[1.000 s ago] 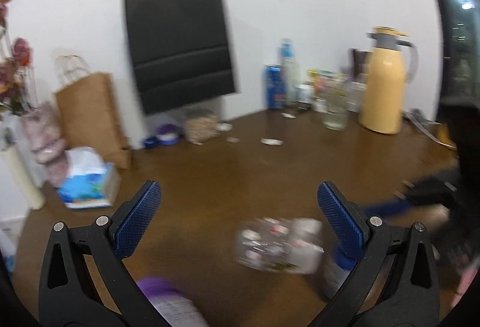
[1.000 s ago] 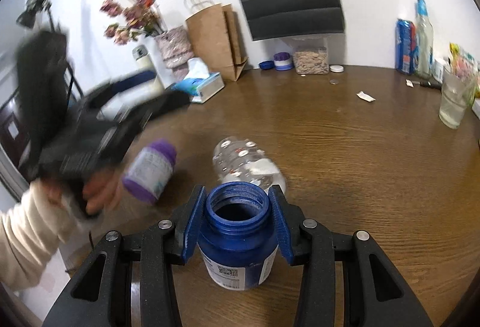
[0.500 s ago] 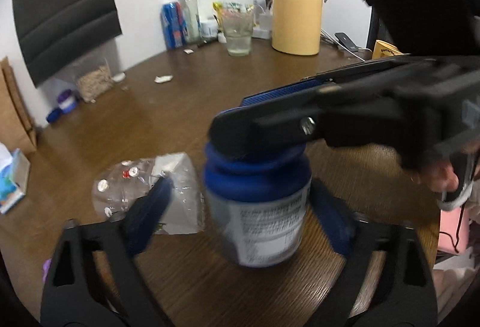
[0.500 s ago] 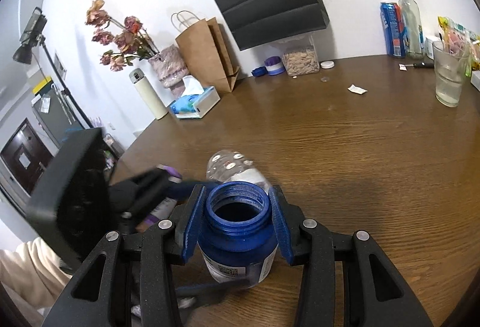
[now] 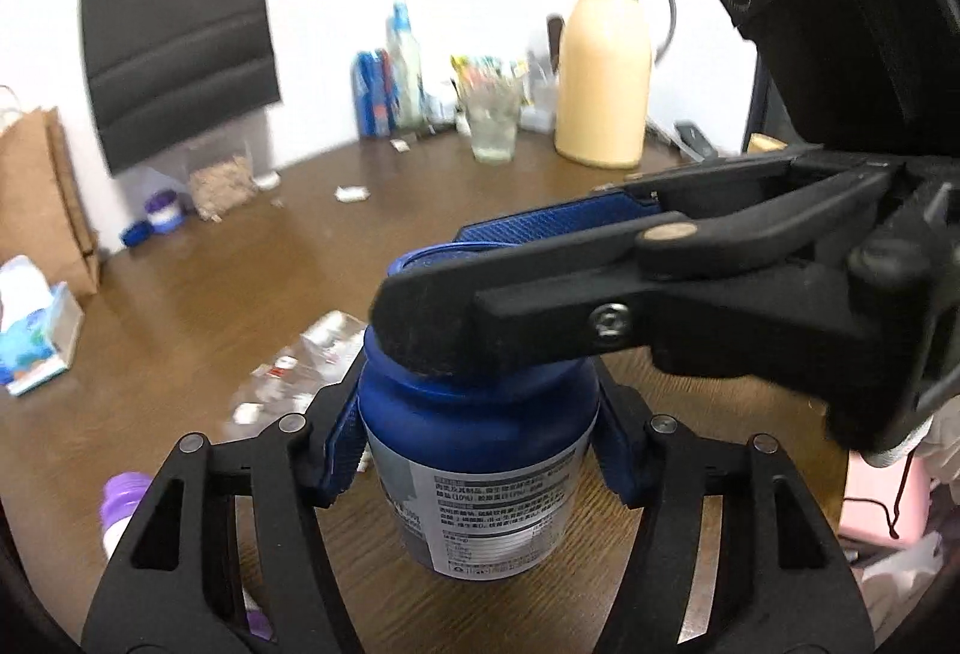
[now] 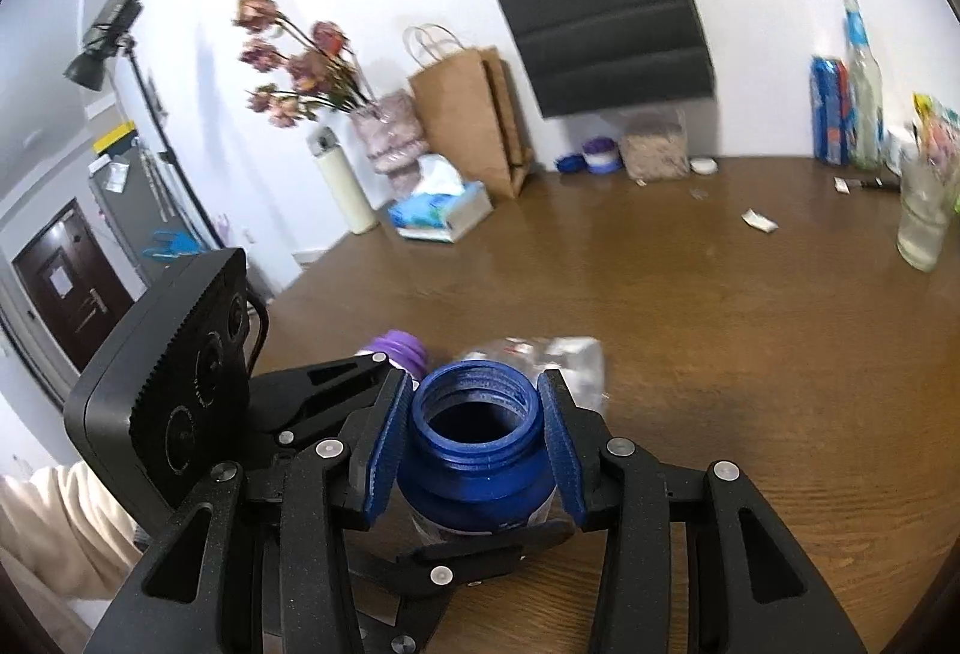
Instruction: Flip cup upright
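1. Table (image 6: 720, 354) carries everything: bags, a flask and bottles stand back by the wall, which leaves bare wood in front for the work

2. Right gripper (image 6: 480, 450) reaches in level from the side, its blue pads clenched on the neck of the jar (image 6: 480, 450), just under the threaded rim; holding high likely keeps the body free for the other tool

3. Left gripper (image 5: 477, 444) comes in low and roughly crosswise to the right one, its pads at the jar's (image 5: 480, 474) shoulder on both sides; whether they press or only flank it I cannot tell

4. Jar, the task's cup, stands mouth up with its base seemingly on the table, so the flip looks done

5. Clear bottle (image 6: 540, 354) lies on its side just behind the jar, and a purple-capped bottle (image 6: 399, 345) lies beside it
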Demonstrator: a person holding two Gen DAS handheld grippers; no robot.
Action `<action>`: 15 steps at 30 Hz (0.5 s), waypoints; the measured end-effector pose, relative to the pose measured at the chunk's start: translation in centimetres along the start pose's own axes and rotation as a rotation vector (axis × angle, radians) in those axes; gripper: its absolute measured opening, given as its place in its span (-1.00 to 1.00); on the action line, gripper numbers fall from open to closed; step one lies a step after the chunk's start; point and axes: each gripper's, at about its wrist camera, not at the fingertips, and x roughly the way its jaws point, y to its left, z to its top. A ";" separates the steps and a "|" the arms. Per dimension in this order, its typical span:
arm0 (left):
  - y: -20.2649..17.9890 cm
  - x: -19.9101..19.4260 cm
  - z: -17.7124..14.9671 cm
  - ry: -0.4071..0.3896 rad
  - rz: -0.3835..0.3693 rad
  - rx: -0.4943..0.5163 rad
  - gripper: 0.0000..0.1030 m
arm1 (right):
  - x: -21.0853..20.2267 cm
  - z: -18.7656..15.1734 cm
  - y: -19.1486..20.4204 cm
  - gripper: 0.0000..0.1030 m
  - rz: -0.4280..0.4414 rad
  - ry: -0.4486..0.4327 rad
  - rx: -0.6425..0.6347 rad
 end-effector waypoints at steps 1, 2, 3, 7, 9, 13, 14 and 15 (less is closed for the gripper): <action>0.1 -0.9 0.1 -0.026 0.019 -0.007 0.15 | -0.4 0.3 0.5 0.07 0.010 -0.008 -0.006; 0.4 -2.0 0.3 -0.055 0.041 -0.017 0.15 | -1.0 0.7 1.1 0.24 0.015 -0.023 -0.013; 0.8 -3.0 0.4 -0.081 0.067 -0.030 0.15 | -1.6 1.0 1.6 0.31 0.015 -0.037 -0.021; 1.7 -7.2 0.8 -0.183 0.154 -0.071 0.15 | -3.3 1.9 3.9 0.54 0.037 -0.063 -0.057; 2.0 -9.1 0.6 -0.220 0.187 -0.081 0.15 | -3.7 2.0 5.2 0.54 0.066 -0.064 -0.072; 1.5 -12.2 -0.2 -0.265 0.235 -0.065 0.15 | -3.4 2.0 8.1 0.54 0.113 -0.050 -0.113; 1.6 -12.7 -0.3 -0.269 0.237 -0.062 0.15 | -3.2 1.9 8.8 0.54 0.122 -0.046 -0.126; 1.4 -13.0 -0.4 -0.273 0.241 -0.059 0.15 | -2.9 1.8 9.6 0.54 0.134 -0.040 -0.141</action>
